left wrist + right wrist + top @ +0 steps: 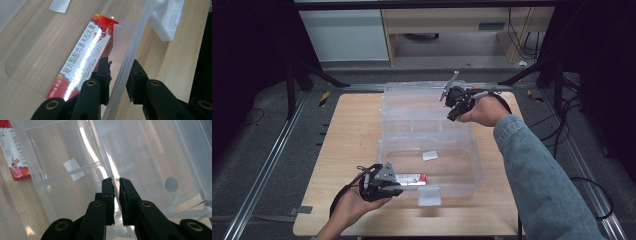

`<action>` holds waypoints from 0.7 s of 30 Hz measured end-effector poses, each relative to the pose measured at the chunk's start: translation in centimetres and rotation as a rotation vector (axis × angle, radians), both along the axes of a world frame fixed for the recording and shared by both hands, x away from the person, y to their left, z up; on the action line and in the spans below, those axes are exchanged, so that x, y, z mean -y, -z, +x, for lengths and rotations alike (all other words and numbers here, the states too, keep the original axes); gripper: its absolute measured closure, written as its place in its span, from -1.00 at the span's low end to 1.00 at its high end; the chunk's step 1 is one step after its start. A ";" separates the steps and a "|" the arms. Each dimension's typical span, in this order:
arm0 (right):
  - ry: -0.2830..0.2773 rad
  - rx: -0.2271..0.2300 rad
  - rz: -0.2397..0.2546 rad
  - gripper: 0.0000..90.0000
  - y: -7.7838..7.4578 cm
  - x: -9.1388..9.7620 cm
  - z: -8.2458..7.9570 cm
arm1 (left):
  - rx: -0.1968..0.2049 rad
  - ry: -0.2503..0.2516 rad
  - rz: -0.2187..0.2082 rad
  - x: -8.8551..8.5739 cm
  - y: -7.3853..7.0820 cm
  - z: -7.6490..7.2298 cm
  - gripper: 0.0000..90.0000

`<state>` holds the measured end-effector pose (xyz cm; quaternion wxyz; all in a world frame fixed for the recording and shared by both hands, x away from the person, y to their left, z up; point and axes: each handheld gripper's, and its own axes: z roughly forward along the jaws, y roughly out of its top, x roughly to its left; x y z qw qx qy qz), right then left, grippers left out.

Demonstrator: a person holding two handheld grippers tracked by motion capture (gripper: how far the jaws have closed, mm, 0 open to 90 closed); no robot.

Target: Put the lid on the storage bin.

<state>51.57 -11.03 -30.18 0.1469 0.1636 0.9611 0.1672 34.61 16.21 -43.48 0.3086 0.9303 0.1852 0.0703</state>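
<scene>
On the wooden table [352, 135] stands a clear plastic box [432, 165] with its lid [422, 100] swung open toward the far side. Both grippers are at this box, so the step in hand seems to be holding the box and handling its lid, most likely before closing it.

At the near wall of the box [125, 62], the left gripper [379, 182] has one jaw inside and one jaw outside. In the left gripper view the jaws stand slightly apart around the thin wall; whether the pads really press on it cannot be told. This hand probably steadies the box.

At the far right, the right gripper [457, 107] has its jaws pressed nearly together on a thin clear edge of the lid [111, 173], as the right gripper view shows, so it pinches the lid.

Inside the box, a red and white carton [411, 178] lies flat on the bottom, along the near wall and just beside the inner jaw of the left gripper. A small white paper [430, 155] lies farther in, apart from the carton. A clear latch [429, 196] hangs on the outside of the near wall.

The next move probably calls for a firm grip of the right gripper while the lid swings over toward the near wall, and the left gripper must leave the rim before the lid meets it.
</scene>
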 end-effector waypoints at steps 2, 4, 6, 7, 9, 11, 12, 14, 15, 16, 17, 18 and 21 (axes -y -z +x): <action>-0.009 0.006 0.004 0.85 -0.1 0.1 -0.2 | 0.003 0.000 0.002 0.0 0.0 0.0 0.64; -0.013 0.009 0.010 0.86 -0.1 0.2 -0.3 | 0.002 0.000 0.001 0.0 0.0 0.0 0.64; -0.018 0.010 0.016 0.86 -0.2 0.3 -0.5 | 0.002 0.001 0.003 0.1 0.0 0.0 0.63; -0.016 0.009 0.016 0.87 -0.2 0.3 -0.6 | 0.003 0.001 0.003 0.1 0.0 0.0 0.63; -0.020 0.011 0.014 0.87 -0.3 0.4 -0.8 | 0.002 0.000 0.004 0.1 0.0 0.1 0.63; -0.019 0.015 0.019 0.87 -0.3 0.5 -1.0 | 0.002 -0.003 0.004 0.1 0.0 0.1 0.62; -0.013 0.014 0.020 0.87 -0.3 0.5 -1.1 | 0.003 0.000 0.004 0.1 0.0 0.1 0.62; -0.014 0.022 0.028 0.88 -0.3 0.6 -1.2 | 0.002 -0.001 0.004 0.2 0.0 0.1 0.62; -0.014 0.025 0.033 0.88 -0.3 0.7 -1.3 | 0.004 -0.003 0.006 0.2 0.0 0.1 0.62; -0.012 0.026 0.038 0.88 -0.3 0.7 -1.4 | 0.004 -0.003 0.008 0.2 0.0 0.1 0.61; -0.018 0.028 0.039 0.89 -0.3 0.8 -1.4 | 0.004 -0.004 0.008 0.2 0.0 0.1 0.61; -0.022 0.030 0.040 0.89 -0.3 0.8 -1.5 | 0.005 -0.004 0.009 0.2 0.0 0.1 0.61; -0.022 0.030 0.041 0.90 -0.4 1.0 -1.8 | 0.003 -0.003 0.009 0.3 0.0 0.1 0.60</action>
